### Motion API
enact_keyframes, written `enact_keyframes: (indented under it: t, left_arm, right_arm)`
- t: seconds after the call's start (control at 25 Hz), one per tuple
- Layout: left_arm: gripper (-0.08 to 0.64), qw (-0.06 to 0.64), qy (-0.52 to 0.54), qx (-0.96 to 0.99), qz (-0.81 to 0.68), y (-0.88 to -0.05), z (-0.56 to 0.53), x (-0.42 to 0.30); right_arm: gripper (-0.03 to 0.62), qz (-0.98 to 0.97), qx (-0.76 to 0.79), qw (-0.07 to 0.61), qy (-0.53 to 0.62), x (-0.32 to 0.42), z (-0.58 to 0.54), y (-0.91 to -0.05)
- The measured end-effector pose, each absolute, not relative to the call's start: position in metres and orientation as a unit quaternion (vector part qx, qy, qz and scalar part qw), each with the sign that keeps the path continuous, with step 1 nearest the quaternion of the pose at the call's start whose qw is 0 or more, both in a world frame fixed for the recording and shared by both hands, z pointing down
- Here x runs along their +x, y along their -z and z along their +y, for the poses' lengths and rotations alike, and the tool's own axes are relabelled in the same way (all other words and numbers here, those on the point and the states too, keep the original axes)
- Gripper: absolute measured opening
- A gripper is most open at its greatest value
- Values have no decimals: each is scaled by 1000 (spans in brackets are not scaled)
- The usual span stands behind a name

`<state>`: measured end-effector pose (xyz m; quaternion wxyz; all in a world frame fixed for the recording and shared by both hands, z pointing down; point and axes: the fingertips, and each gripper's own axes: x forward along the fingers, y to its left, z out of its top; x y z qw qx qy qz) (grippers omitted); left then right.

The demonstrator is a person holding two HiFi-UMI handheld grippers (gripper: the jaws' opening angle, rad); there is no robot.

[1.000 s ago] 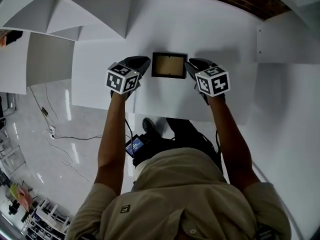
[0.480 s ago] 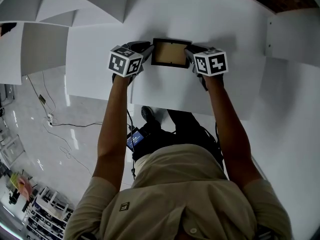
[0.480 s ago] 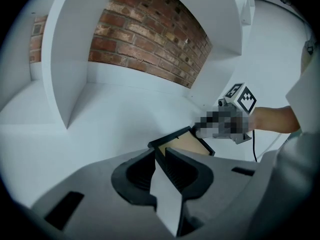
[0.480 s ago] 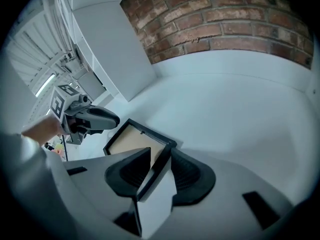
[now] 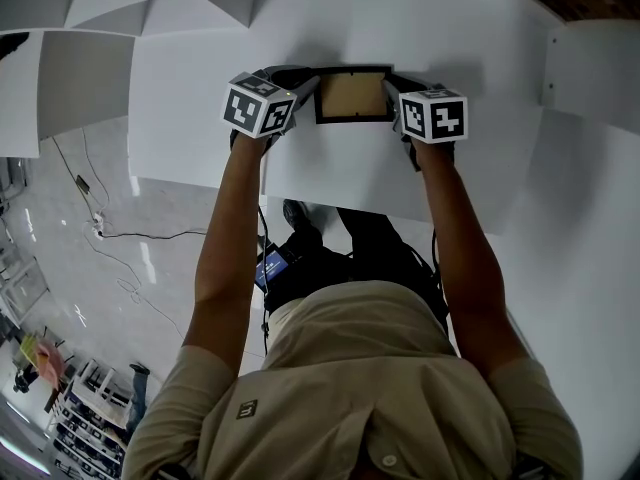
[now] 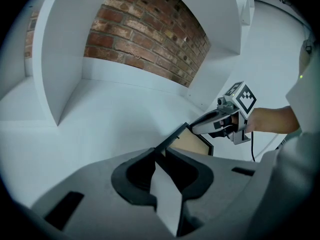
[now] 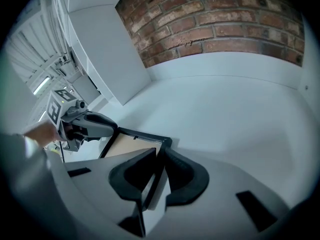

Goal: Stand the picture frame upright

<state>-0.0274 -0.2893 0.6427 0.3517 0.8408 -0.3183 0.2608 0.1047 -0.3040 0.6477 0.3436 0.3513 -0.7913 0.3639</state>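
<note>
A black picture frame (image 5: 354, 95) with a tan backing is held over the white table (image 5: 340, 173), its tan side turned up toward me. My left gripper (image 5: 308, 88) is shut on the frame's left edge. In the left gripper view the frame (image 6: 196, 143) runs out from between those jaws (image 6: 162, 154). My right gripper (image 5: 390, 96) has just been closing, and the frame's right edge is pinched between its jaws. In the right gripper view the frame (image 7: 127, 146) leaves that gripper (image 7: 159, 156) toward the left one (image 7: 92, 124).
White shelf panels (image 5: 90, 78) stand to the left, and another white panel (image 5: 595, 68) is at the right. A brick wall (image 7: 220, 19) rises behind the table. The table's near edge (image 5: 300, 203) is just behind my hands, with the floor and cables (image 5: 120, 258) below.
Both grippers and the frame have sunk toward the tabletop and sit higher in the head view. The right jaws opened briefly and came back onto the frame's edge.
</note>
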Motion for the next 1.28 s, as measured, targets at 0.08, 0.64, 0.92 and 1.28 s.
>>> enact_keyframes:
  t: [0.08,0.64,0.92,1.28]
  left_arm:
    - [46,355,-253,842,-317,-641,-289,-30]
    - [46,302,-158,879,-335,-581,-275,-34]
    - [46,282,-184,880,-334,-581,-258,-25]
    - [69,222,-218,911,-269,-588,-242,-28]
  right_arm:
    - [57,-799,354,334,-353,102,-305,-642]
    - [57,-869,352,260,-229,78,-287,-580]
    - [44,-864,336,300,-223,60,-267,-594]
    - [43,-888,309,302,-160,54,-268,-572]
